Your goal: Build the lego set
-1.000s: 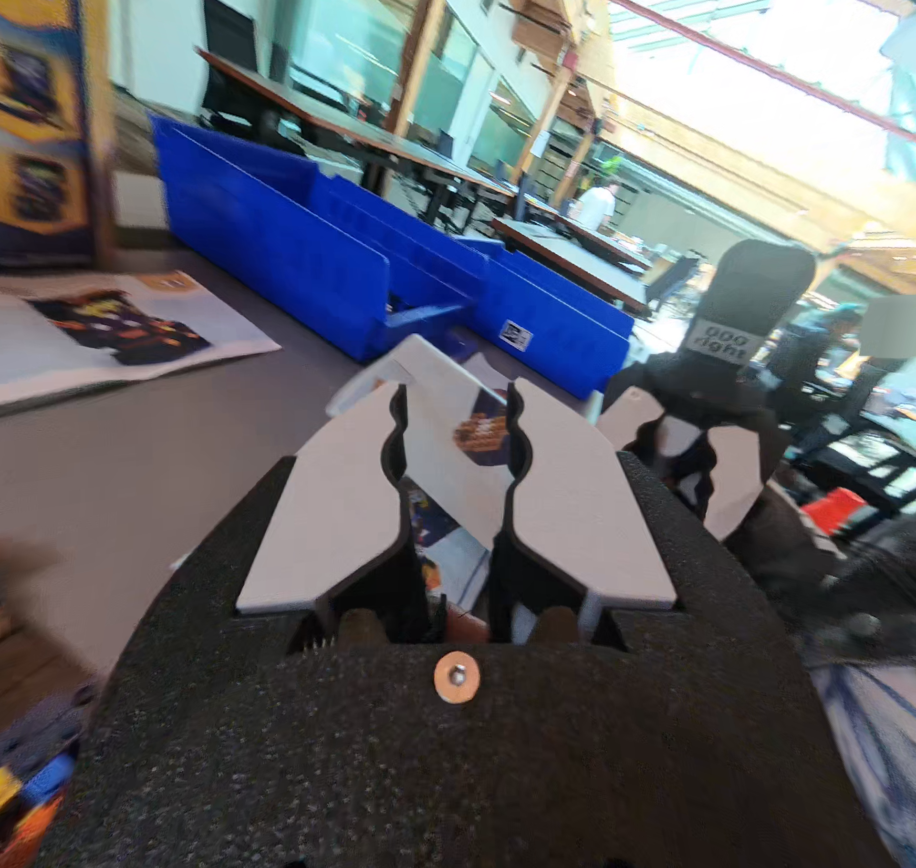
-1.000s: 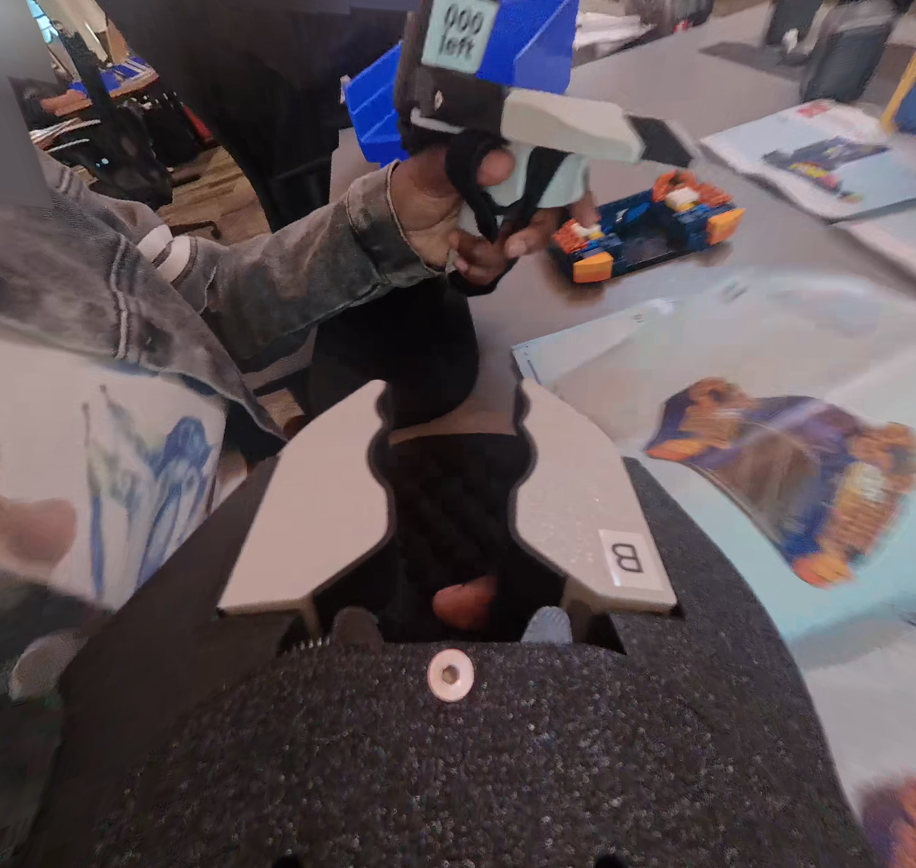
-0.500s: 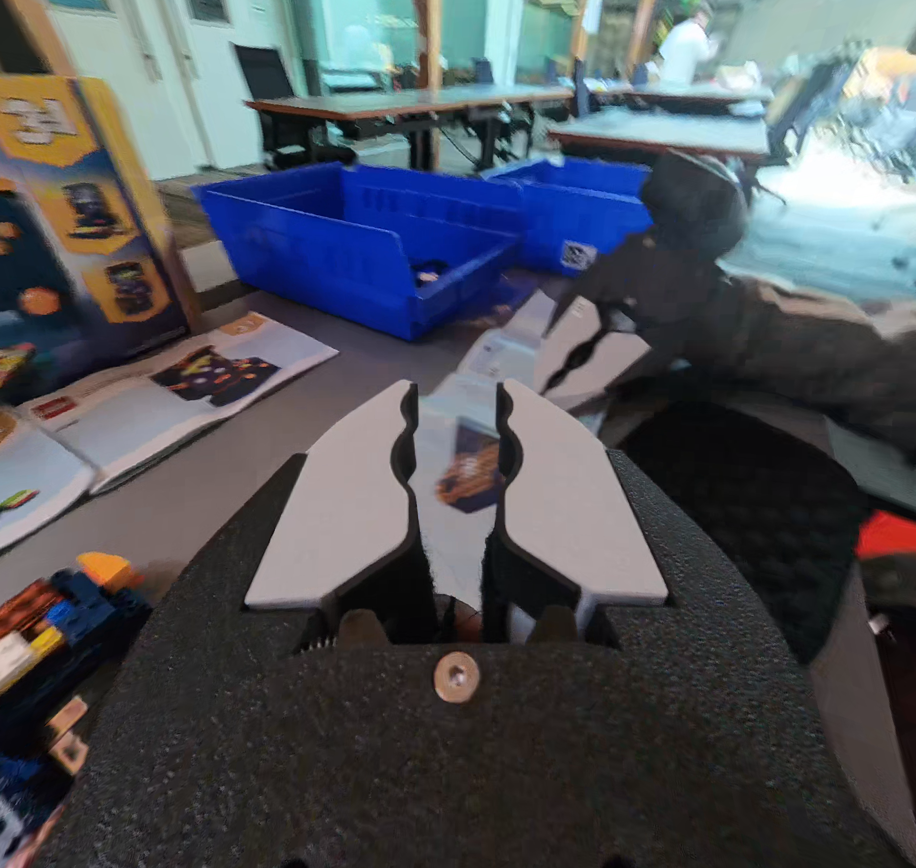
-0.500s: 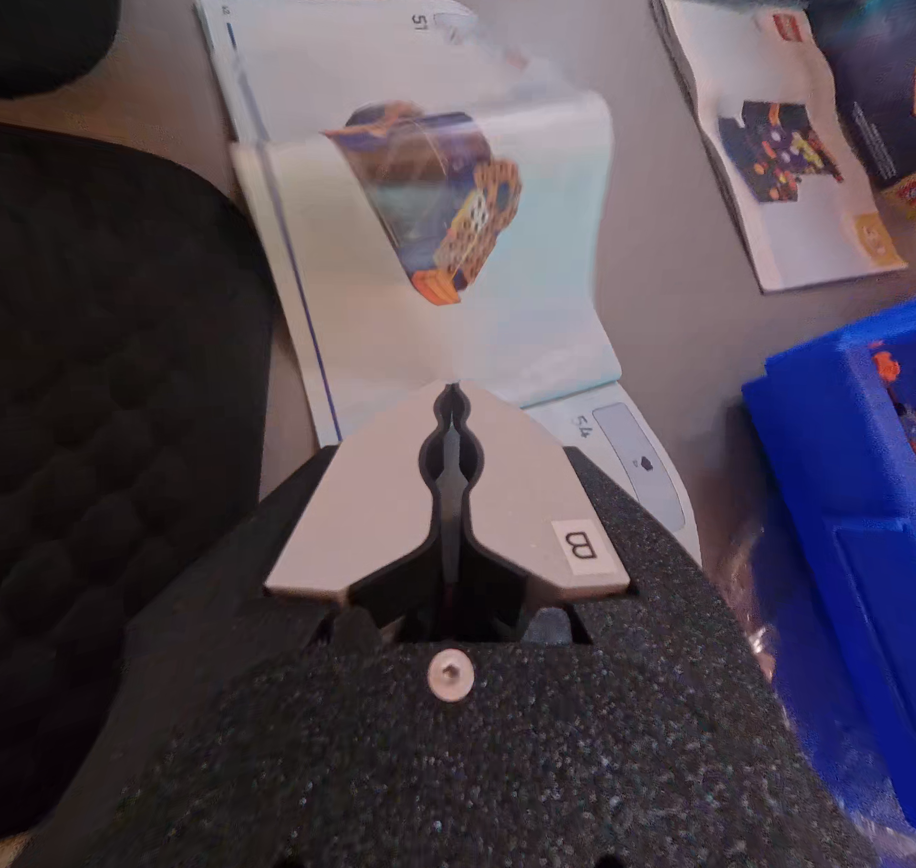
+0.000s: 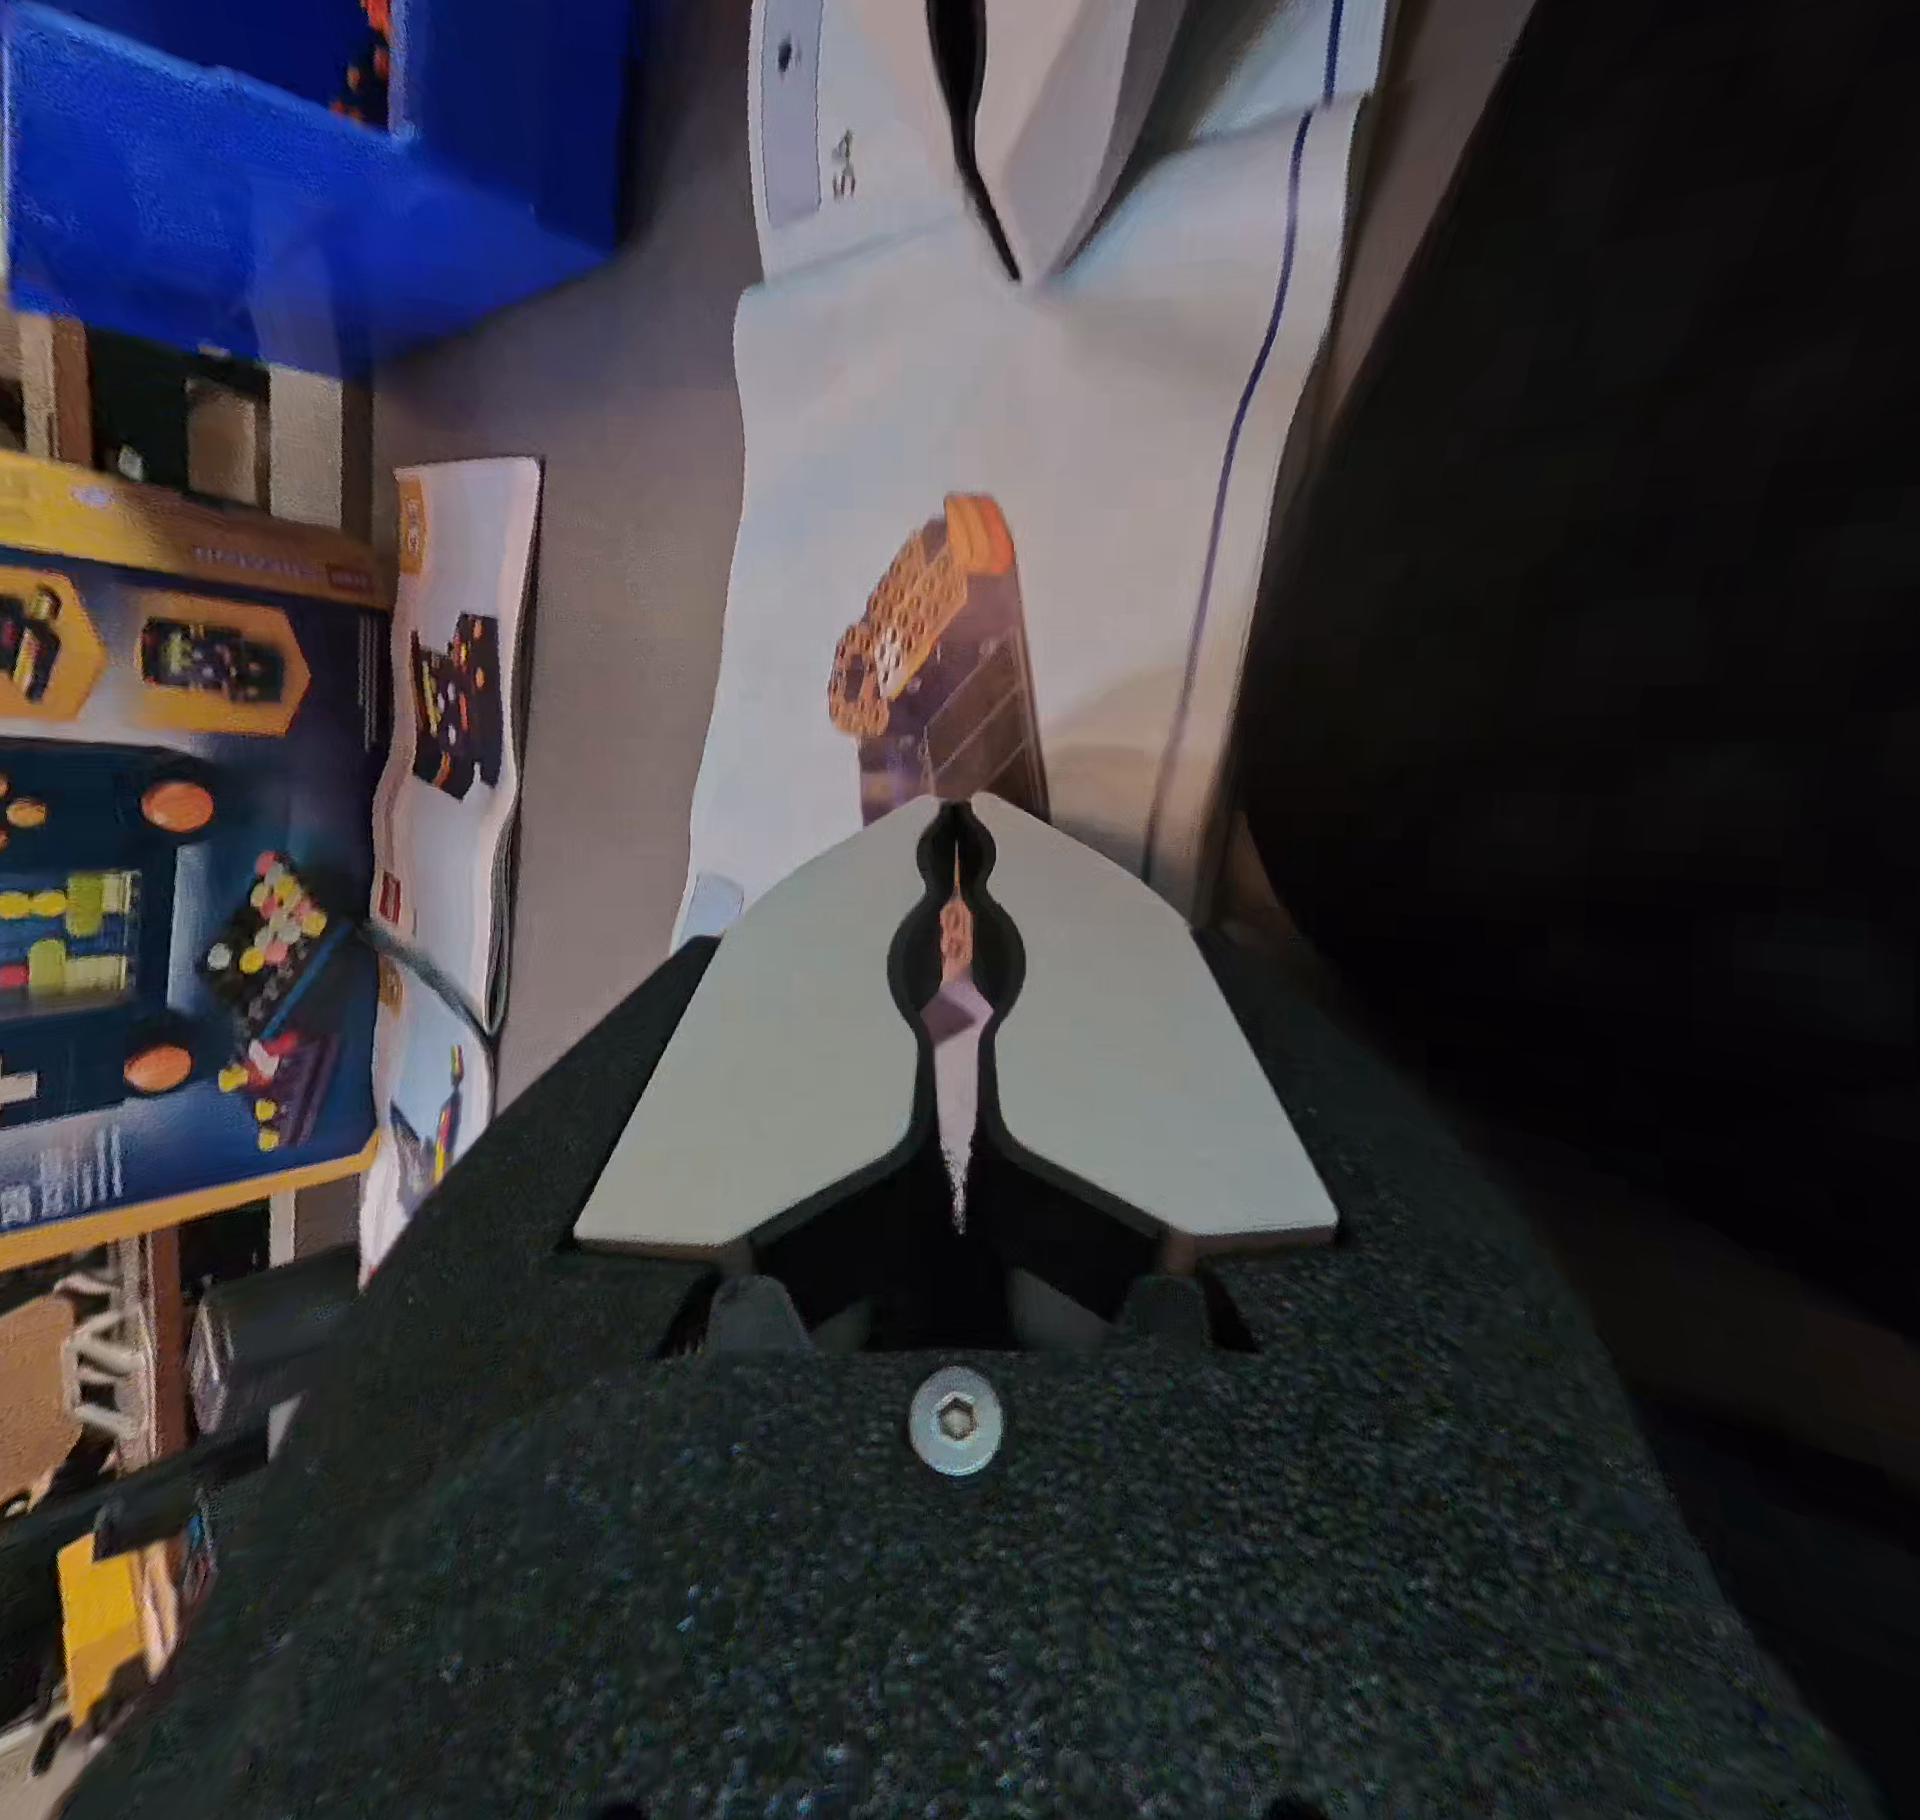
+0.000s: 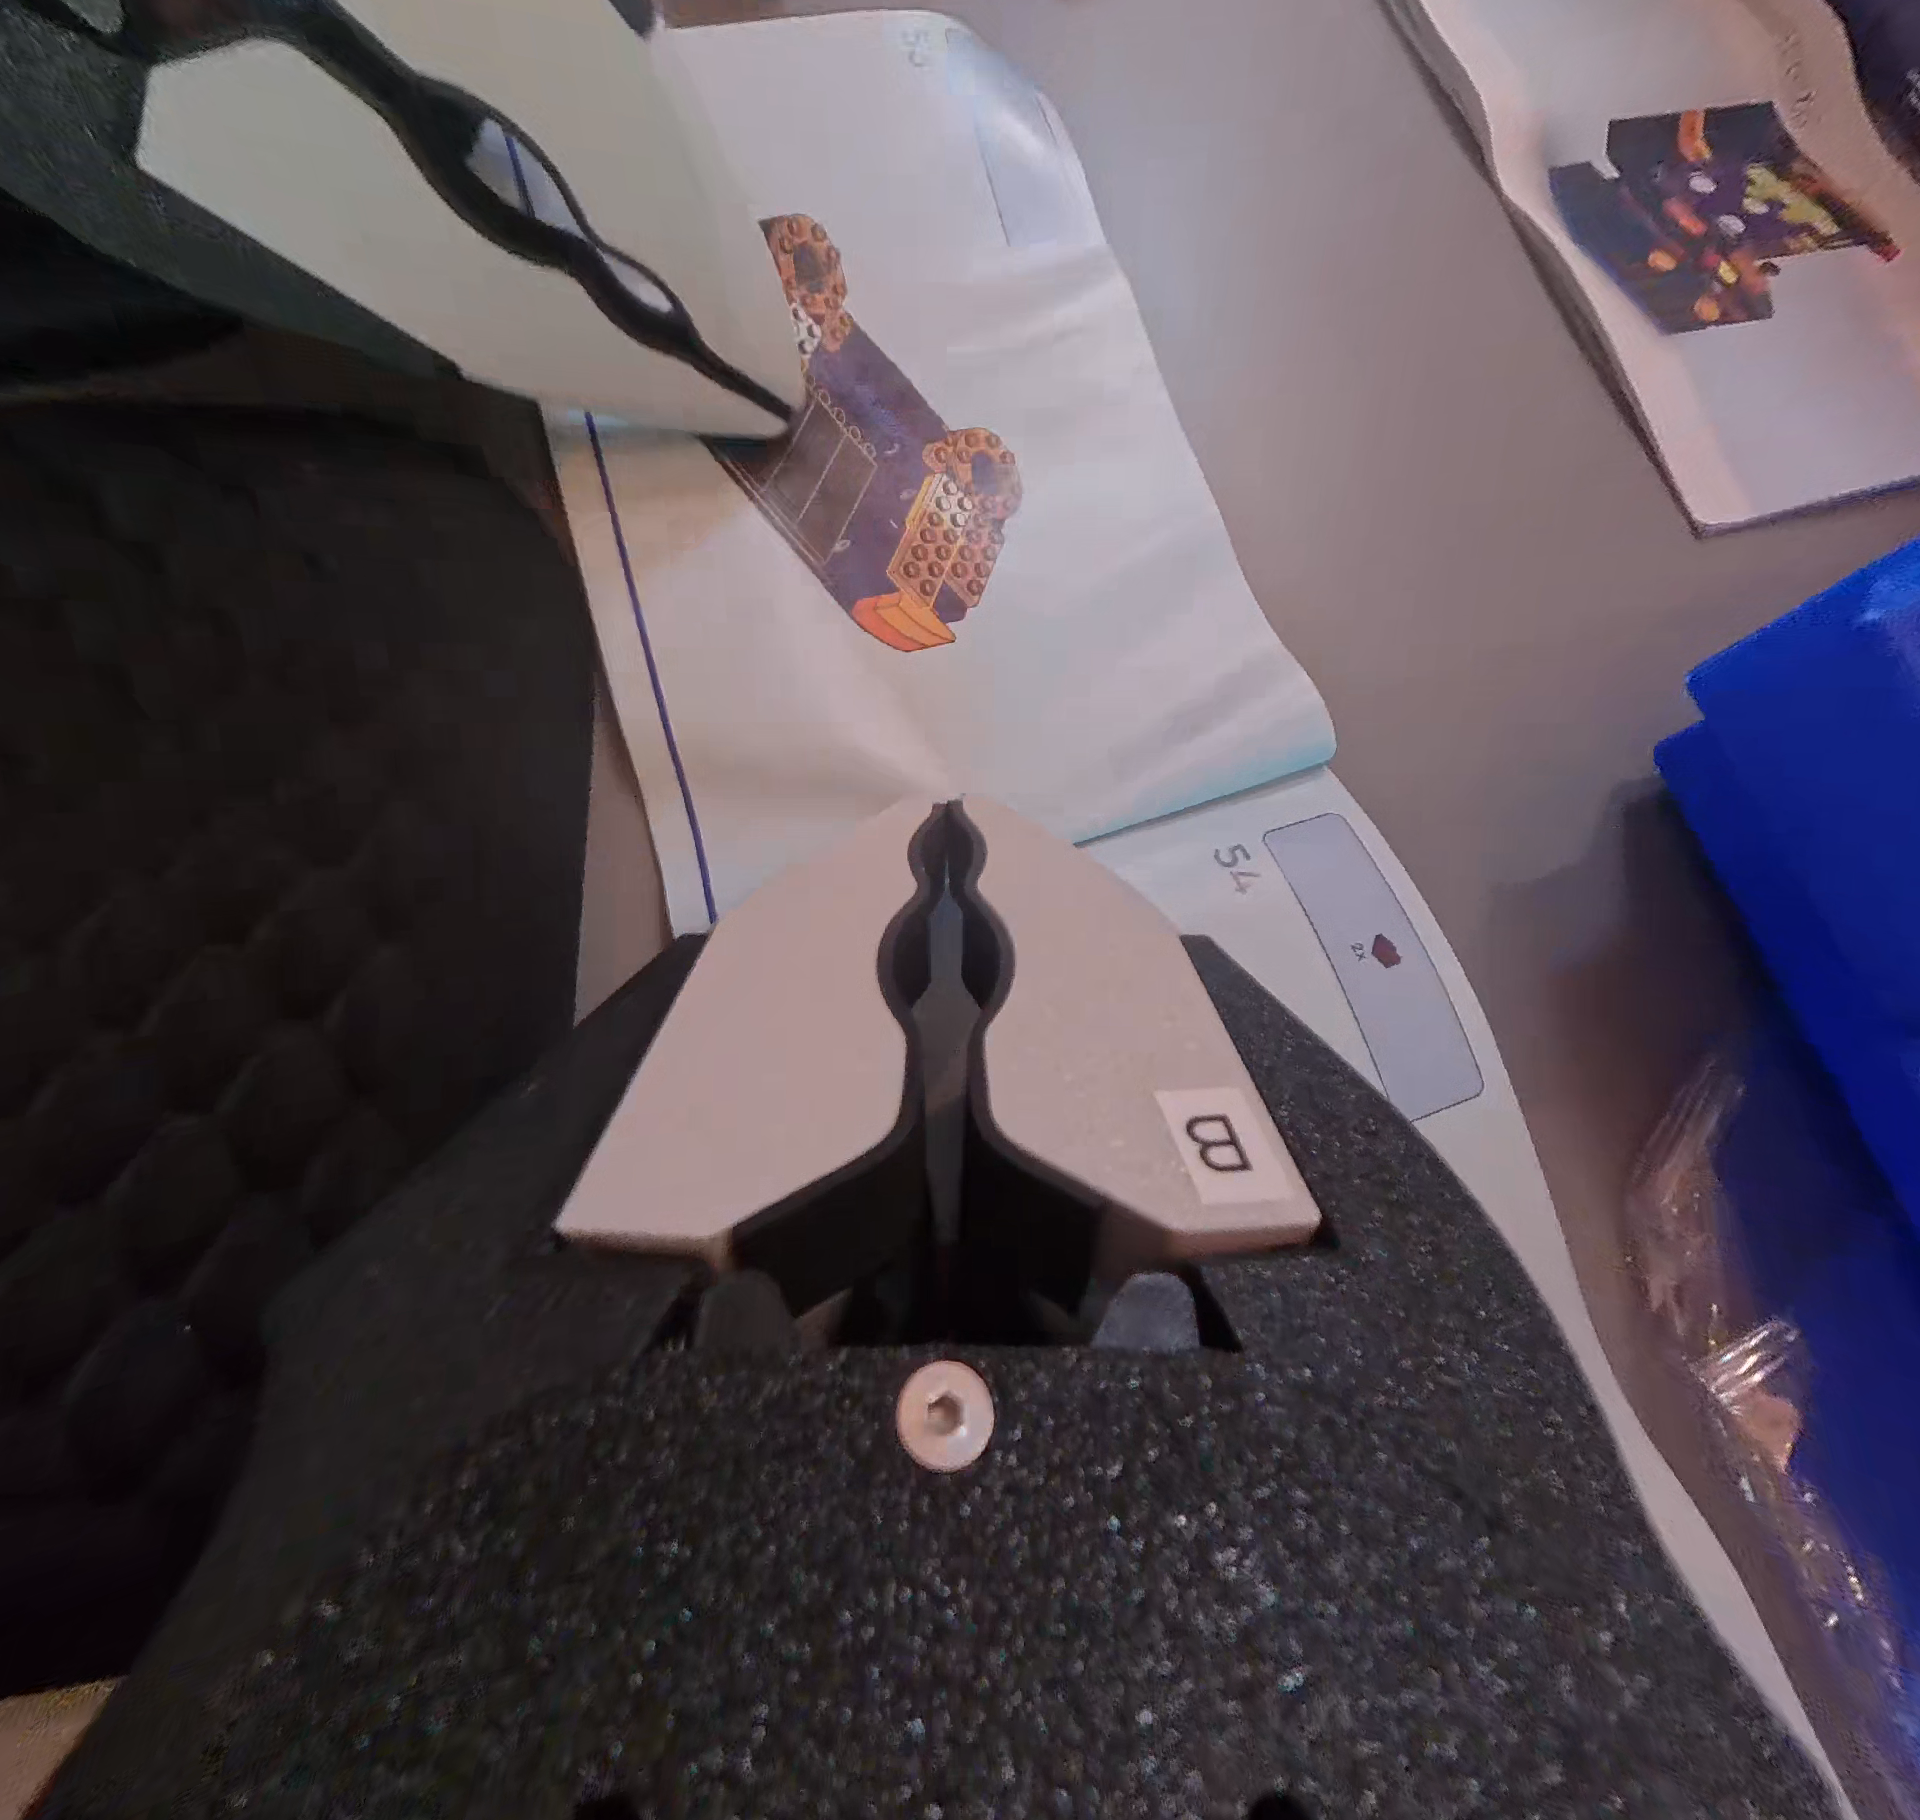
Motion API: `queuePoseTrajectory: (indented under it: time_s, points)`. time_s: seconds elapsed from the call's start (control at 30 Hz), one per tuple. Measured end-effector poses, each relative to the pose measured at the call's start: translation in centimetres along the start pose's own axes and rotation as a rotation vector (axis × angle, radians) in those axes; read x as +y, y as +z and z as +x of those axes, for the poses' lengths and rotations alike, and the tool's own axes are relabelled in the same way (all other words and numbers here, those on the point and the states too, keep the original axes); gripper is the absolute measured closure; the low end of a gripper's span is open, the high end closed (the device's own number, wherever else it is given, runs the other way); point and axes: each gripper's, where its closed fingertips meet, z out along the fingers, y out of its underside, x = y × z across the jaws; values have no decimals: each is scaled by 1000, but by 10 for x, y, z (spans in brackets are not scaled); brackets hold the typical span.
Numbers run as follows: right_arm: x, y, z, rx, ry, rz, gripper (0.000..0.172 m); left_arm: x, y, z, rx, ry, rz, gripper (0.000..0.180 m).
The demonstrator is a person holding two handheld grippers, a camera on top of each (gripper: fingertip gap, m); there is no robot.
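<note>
Pinching one booklet page (image 6: 997, 565), both grippers are seen: right gripper (image 6: 951, 809) at its near edge, left gripper (image 6: 774, 409) on its far side; page lifted, not yet laid flat.

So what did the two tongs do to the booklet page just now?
Both tongs closed. A second ago they were open above the table. The right tongs pinched the loose page of the open instruction booklet first; then the left tongs swung down and shut on its other end. The blue bin and second booklet stayed put.
</note>
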Motion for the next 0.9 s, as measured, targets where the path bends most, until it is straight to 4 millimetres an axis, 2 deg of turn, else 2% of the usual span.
queuePoseTrajectory:
  time_s: [0.07, 0.13, 0.2, 0.3, 0.37, 0.4, 0.47, 0.53, 0.63, 0.77, 0.9]
  points:
    - [0, 0, 0, -11, 6, 0, 172, 8, -4, -1, -33, -6, 9, 180]
    - [0, -1, -1, -46, 25, -5, 172, 8, -5, -1, -76, 14, 53, 180]
    - [-2, -8, -4, -117, -33, -48, 172, 8, -5, -1, -82, 15, 50, 180]
    - [-35, -14, 9, -76, -123, 78, 172, 8, -5, -1, -62, -7, 60, 180]
    - [-47, -4, 17, 7, -280, 149, 172, 8, -5, -1, -59, -28, 74, 180]
    - [-42, 5, 20, 81, -396, 136, 172, 8, -5, -1, -60, -34, 78, 180]
    - [-20, 23, 24, 208, -588, 42, 171, 8, -5, -1, -64, -42, 82, 180]
    - [-23, 20, 26, 321, -690, 63, 172, 8, -6, -1, -63, -56, 87, 180]
    - [-22, 15, 32, 410, -675, 62, 172, 8, -6, 0, -48, -82, 100, 180]
    - [-9, 6, 62, 508, -500, -9, 172, 7, -6, 1, -18, -130, 126, 180]
    - [-8, 7, 61, 496, -494, -15, 172, 7, -6, 1, -18, -135, 127, 180]
